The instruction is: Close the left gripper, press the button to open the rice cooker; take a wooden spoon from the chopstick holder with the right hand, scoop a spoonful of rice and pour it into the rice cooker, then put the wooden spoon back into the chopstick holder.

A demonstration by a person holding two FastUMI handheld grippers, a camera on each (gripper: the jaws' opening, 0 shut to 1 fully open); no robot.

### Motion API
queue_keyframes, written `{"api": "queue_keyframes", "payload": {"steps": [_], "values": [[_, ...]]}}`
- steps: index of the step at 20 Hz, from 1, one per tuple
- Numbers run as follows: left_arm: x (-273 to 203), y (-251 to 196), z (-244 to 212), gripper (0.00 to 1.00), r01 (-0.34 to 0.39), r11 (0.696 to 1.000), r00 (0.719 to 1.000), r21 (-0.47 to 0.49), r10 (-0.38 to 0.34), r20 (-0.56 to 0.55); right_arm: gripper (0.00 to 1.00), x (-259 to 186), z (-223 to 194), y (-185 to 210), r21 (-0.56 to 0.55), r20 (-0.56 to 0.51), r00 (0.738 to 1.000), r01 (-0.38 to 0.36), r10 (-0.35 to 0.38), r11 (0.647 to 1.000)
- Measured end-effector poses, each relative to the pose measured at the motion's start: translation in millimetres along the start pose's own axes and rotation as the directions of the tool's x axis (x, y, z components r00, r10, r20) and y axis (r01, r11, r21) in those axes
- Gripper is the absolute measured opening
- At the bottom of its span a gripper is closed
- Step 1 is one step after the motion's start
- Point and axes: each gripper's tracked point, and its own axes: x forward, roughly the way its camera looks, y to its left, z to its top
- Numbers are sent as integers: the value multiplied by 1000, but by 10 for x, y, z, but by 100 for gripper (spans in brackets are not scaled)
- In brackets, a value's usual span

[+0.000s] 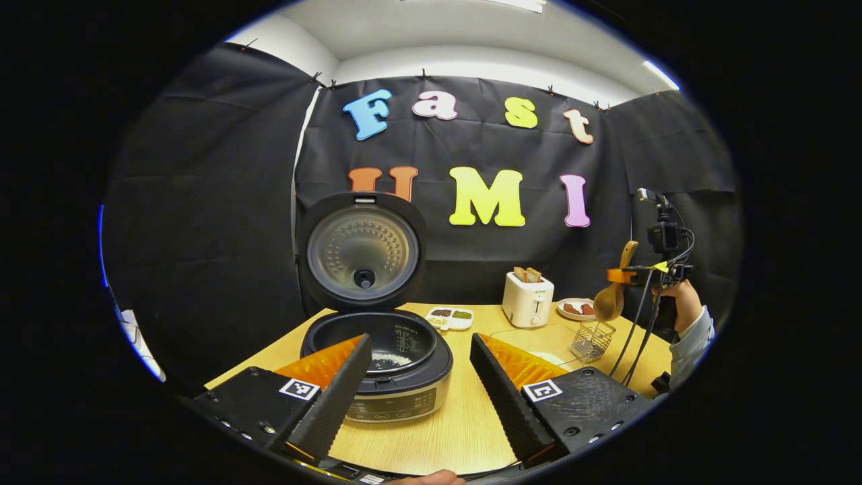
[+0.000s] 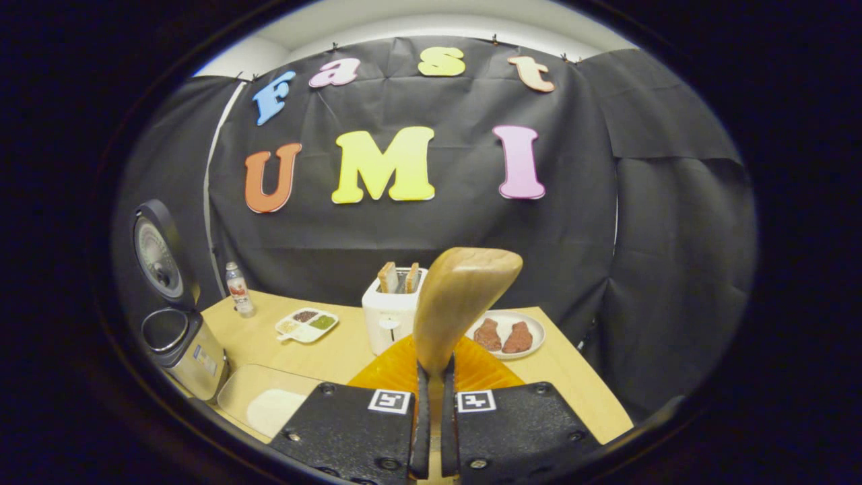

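The rice cooker (image 1: 404, 377) stands open on the wooden table, its lid (image 1: 363, 249) upright, with some white rice (image 1: 389, 361) in the pot. My left gripper (image 1: 419, 342) is open just in front of it, holding nothing. Far right, a hand (image 1: 680, 303) holds my right gripper (image 1: 623, 275), shut on the wooden spoon (image 1: 609, 301). The spoon's bowl hangs down just above the wire chopstick holder (image 1: 592, 340). In the right gripper view, the right gripper (image 2: 434, 370) clamps the spoon's handle (image 2: 458, 303), which rises between the fingers. The cooker (image 2: 178, 343) sits at the far left.
A white toaster (image 1: 527, 300) with bread, a plate (image 1: 576, 308) of brown pieces and a divided dish (image 1: 450, 316) line the back of the table. A clear tray (image 2: 269, 404) holding rice lies between cooker and toaster. A small bottle (image 2: 238, 289) stands by the cooker.
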Motion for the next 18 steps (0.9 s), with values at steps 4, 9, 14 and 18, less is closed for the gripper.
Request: {"api": "queue_keyframes", "payload": {"steps": [4,9,14,18], "values": [[96,12,-38,95,-36,999,999,29,37,-29,15,106,-123,-36,48,-2,1000,-26,27,998],[119,-38,-93,95,-42,999,997,-8,42,-64,56,187,-116,-276,57,37,998,39,-41,998],[139,-31,-11,95,-61,998,997,5,61,-48,90,71,-88,-439,59,48,994,92,-95,994],[252,56,148,94,-74,997,997,-13,73,-8,90,-135,-112,-491,106,46,994,97,-102,990]]}}
